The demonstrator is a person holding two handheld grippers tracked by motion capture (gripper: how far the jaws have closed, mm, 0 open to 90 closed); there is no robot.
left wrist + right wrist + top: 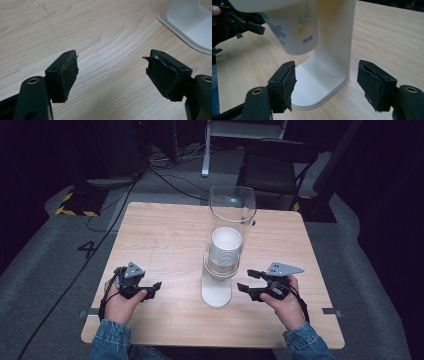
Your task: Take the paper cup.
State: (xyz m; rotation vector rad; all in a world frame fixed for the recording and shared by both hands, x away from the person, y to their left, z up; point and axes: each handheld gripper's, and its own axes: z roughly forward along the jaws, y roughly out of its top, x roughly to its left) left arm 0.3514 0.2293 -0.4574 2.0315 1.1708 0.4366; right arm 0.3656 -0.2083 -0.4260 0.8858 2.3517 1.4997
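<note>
A cup dispenser stands mid-table: a clear tube [231,207] with a stack of white paper cups [225,247] on a white stand with a flat base [216,295]. In the right gripper view the lowest cup [294,30], printed with flowers, hangs below the tube in front of the stand [334,45]. My right gripper [246,280] [325,72] is open just right of the base, jaws pointed at it and below the cup. My left gripper [152,289] [112,60] is open over bare wood left of the base corner [190,22], holding nothing.
The wooden table [165,235] is bare around the dispenser. Behind it on the grey floor are a black chair [272,167], cables and dark equipment. My left gripper [242,22] shows beyond the cup in the right gripper view.
</note>
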